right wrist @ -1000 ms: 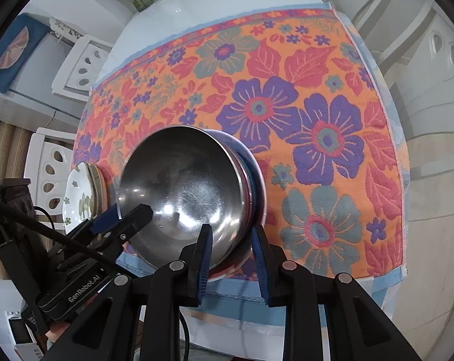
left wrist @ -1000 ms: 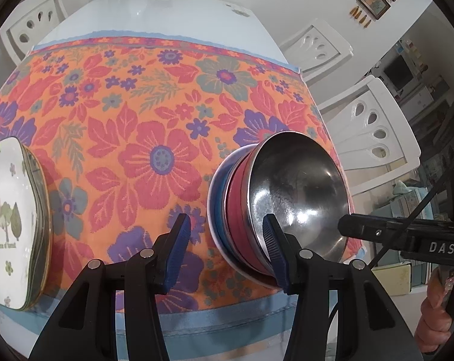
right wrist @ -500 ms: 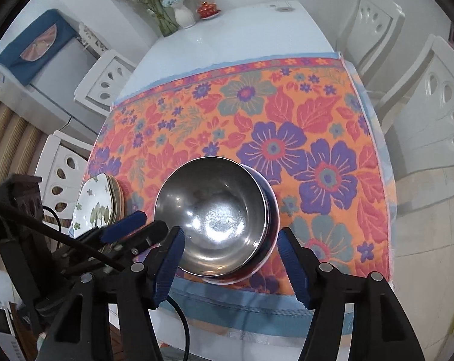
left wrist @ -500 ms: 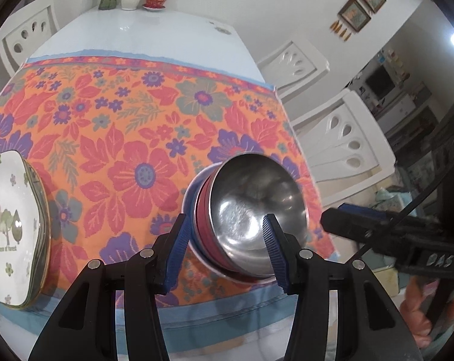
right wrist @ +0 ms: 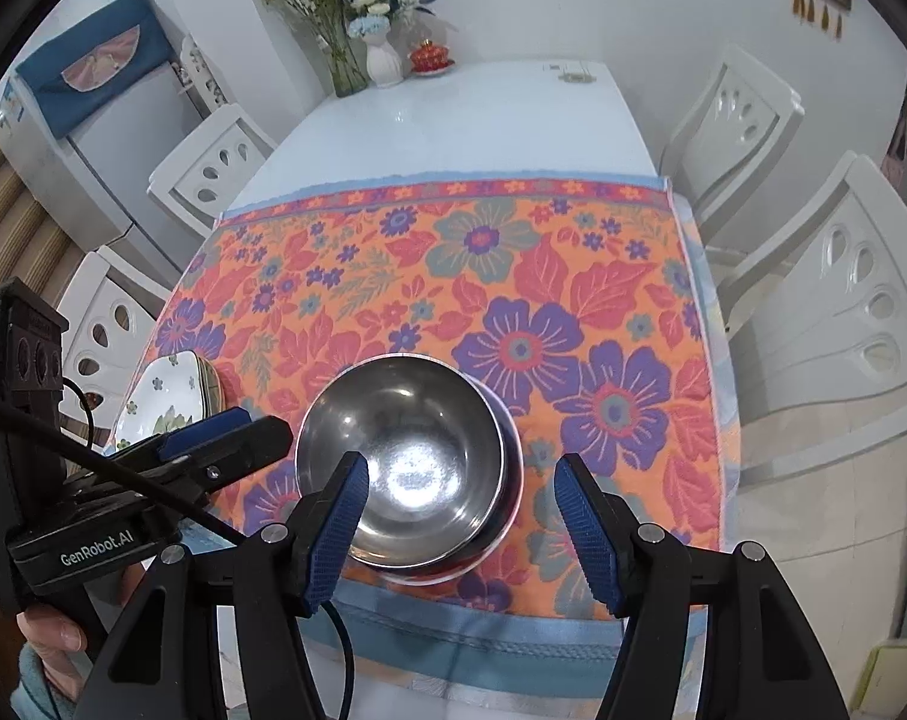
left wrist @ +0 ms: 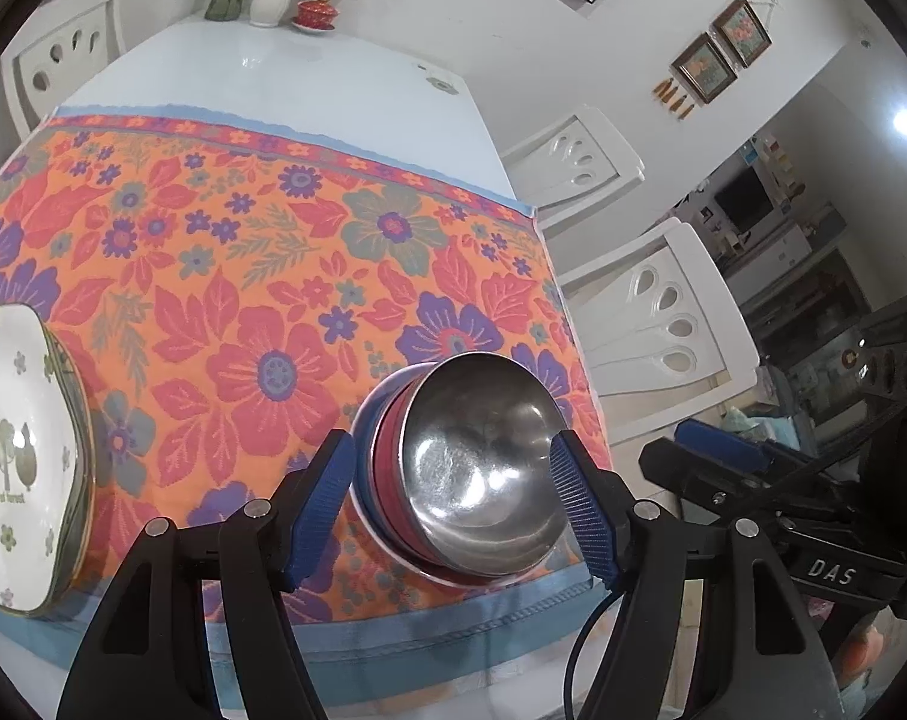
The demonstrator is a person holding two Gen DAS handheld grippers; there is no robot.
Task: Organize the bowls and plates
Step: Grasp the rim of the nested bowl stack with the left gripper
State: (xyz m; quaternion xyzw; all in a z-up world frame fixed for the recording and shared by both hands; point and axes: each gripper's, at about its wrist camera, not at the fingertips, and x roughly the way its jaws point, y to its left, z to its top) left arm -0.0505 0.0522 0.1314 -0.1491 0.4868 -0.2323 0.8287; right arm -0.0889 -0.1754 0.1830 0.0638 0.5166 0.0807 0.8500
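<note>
Now the left gripper and right gripper point down above the steel bowl, both empty. The left's jaws just opened wider. Both grippers are higher than before, and the right has let go of the bowl's rim.

Top bowl: polished metal, mirror-glossy, glare spots seen inside. Plates: glazed ceramic, glossy, printed pattern. Cloth: woven fabric, matt, stitched blue hem. Tabletop: white, smooth, glossy. Right tool and left tool: matt black plastic, blue ribbed rubbery pads.
</note>
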